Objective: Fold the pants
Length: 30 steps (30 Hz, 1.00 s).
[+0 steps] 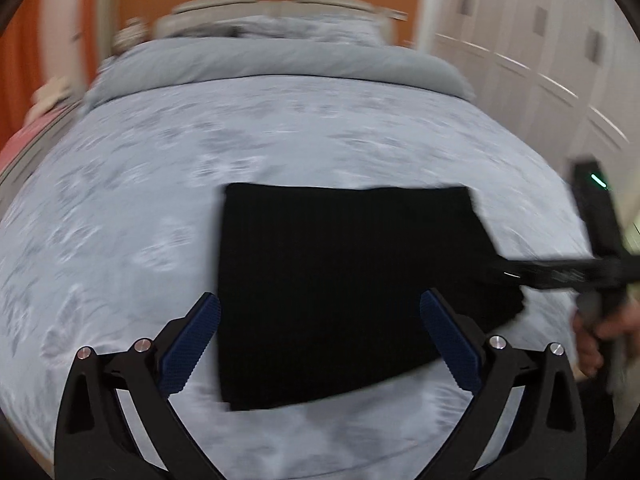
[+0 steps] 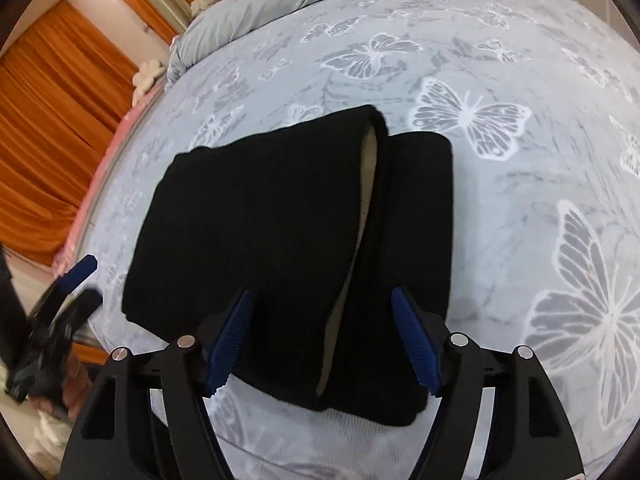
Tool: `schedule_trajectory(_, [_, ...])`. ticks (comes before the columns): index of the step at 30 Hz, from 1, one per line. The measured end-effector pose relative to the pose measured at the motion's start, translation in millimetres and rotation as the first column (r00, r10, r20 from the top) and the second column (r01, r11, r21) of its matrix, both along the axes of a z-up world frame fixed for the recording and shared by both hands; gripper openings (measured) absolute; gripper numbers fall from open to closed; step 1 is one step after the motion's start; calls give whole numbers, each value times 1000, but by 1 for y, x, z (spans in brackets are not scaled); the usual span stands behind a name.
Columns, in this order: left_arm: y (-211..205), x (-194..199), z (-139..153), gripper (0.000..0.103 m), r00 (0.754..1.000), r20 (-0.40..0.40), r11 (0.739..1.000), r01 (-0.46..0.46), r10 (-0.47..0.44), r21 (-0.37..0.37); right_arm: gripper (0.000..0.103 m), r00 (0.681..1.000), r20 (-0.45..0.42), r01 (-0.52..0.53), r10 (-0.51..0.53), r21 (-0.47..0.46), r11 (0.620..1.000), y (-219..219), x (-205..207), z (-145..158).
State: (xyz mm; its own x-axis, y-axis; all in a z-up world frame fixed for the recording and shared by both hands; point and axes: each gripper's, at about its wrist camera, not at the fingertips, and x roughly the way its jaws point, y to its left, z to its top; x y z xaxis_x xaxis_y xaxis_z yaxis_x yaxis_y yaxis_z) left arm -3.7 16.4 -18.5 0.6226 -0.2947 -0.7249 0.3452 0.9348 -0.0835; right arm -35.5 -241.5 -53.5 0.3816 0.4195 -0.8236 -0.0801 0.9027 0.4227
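So the pants (image 2: 288, 248) are lying on the bed (image 2: 520, 92), near the edge closest to me, already doubled over into a compact black block. You can see a sliver of pale lining along the seam where the layers overlap, so I'd say the fold is basically done or one tidy-up away.

My left gripper (image 1: 320, 320) has its fingers spread wide with nothing between them, hanging above the near left part of the bundle. Makes sense to me: it's let go so the fabric can settle flat instead of being dragged.

The right gripper (image 2: 322, 320) is partly spread too, fingers either side of the near edge of the pants but, as far as I can tell, not pinching the cloth. Left view is pretty blurred, so take the edges with salt.

If anything's left, I'd guess it's squaring that overlapped edge.
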Motion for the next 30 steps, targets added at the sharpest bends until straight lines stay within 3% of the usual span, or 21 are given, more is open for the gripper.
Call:
schedule_trajectory(1, [-9, -3, -2, 98, 999, -3, 999, 41, -41, 5, 20, 1000, -25, 10, -8, 73, 997, -5, 1, -2])
schedule_trajectory(2, [-21, -6, -5, 98, 996, -9, 996, 85, -85, 19, 16, 999, -29, 25, -22, 109, 994, -11, 2, 0])
schedule_trajectory(5, [-42, -13, -13, 98, 990, -18, 988, 139, -138, 61, 14, 1000, 16, 12, -15, 187, 982, -14, 4, 20])
schedule_trajectory(8, [-44, -15, -13, 98, 989, -16, 987, 148, -147, 69, 13, 992, 126, -28, -6, 266, 964, -14, -1, 58])
schedule_trajectory(11, [-31, -16, 2, 98, 991, 20, 991, 131, -131, 10, 13, 974, 226, -56, -3, 253, 966, -22, -12, 91])
schedule_trajectory(14, [-6, -11, 18, 98, 995, 16, 989, 103, -102, -110, 13, 980, 196, -3, -28, 156, 988, -42, -20, 79])
schedule_trajectory(15, [0, -9, 20, 98, 996, 13, 987, 93, -92, -129, 15, 989, 146, 8, -24, 113, 994, -46, -17, 62])
schedule_trajectory(16, [6, -6, 21, 98, 997, 6, 986, 82, -82, -143, 15, 999, 41, 24, -27, 67, 997, -50, -12, 33])
schedule_trajectory(17, [10, -2, 20, 98, 998, -5, 987, 67, -69, -149, 21, 998, -59, 39, -38, 25, 999, -51, -9, 6])
schedule_trajectory(18, [15, 4, 16, 98, 999, -22, 989, 40, -44, -141, 26, 994, -95, 50, -47, 33, 998, -52, -8, -9])
schedule_trajectory(19, [20, 10, 10, 98, 999, -39, 992, 6, -11, -127, 28, 996, -62, 73, -69, 75, 994, -56, -11, -8])
schedule_trajectory(21, [32, 23, -2, 98, 994, -95, 992, -70, 59, -110, 56, 995, -23, 99, -98, 61, 993, -61, -17, 4])
schedule_trajectory(23, [53, 39, -17, 98, 971, -202, 973, -164, 130, -163, 73, 992, 26, 120, -122, 69, 990, -66, -28, 12])
schedule_trajectory(27, [85, 57, -49, 98, 895, -409, 904, -312, 176, -293, 74, 994, -80, 87, -78, 123, 989, -56, -19, -12])
schedule_trajectory(30, [80, 64, -76, 93, 853, -507, 890, -322, 124, -324, 72, 988, -148, 60, -34, 175, 983, -37, -13, -36])
